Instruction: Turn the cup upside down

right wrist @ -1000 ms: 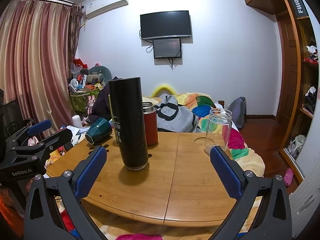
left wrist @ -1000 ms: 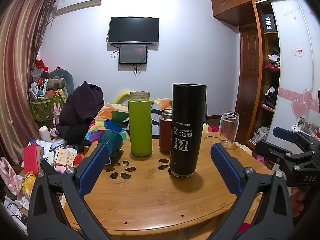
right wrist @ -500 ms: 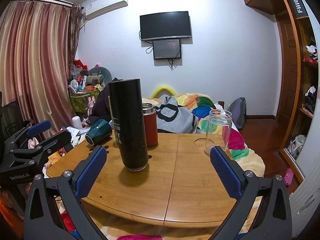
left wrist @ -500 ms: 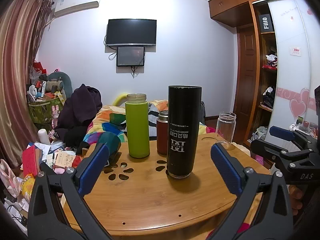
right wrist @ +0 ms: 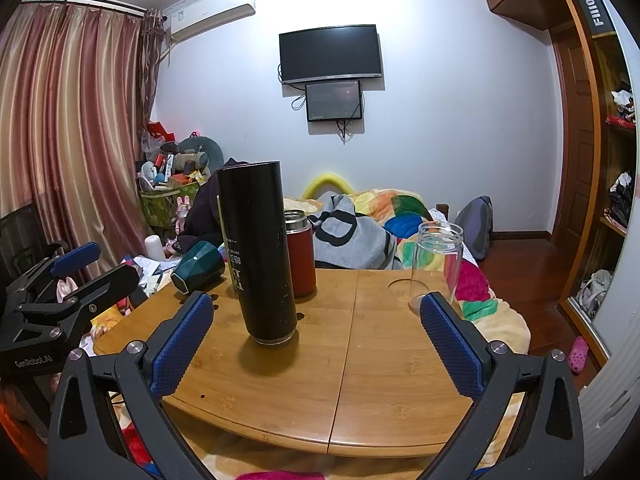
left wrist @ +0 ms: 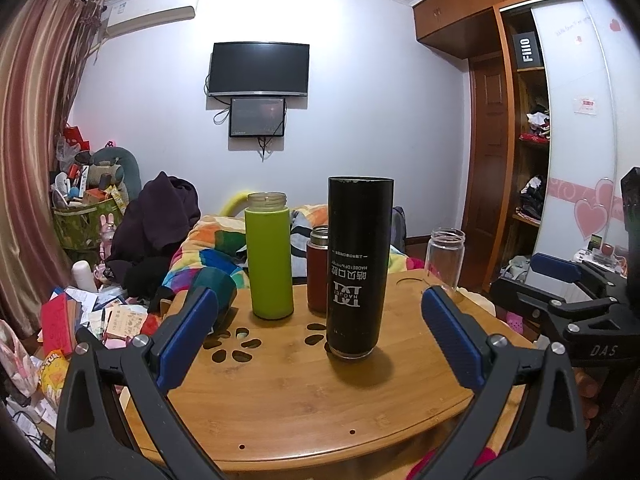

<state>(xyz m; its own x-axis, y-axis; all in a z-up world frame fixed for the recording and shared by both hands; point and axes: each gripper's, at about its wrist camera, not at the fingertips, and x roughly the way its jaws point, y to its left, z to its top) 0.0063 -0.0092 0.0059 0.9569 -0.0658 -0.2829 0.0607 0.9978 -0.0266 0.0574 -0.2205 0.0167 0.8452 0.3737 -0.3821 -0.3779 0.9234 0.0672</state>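
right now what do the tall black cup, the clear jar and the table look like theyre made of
Tall black cup: probably metal with a matte black coat; a bare silvery rim shows at its foot. Clear jar: glass or clear plastic, see-through, threaded neck; cannot tell which. Table: bamboo or light wood, smooth, with fine straight grain and a board seam.

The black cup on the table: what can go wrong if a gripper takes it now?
1. The black cup is tall and narrow; a bump from a pad could tip it.
2. The red flask stands close behind it, so a wide-open right gripper may knock that.
3. The clear jar sits near the table edge and could be swept off.
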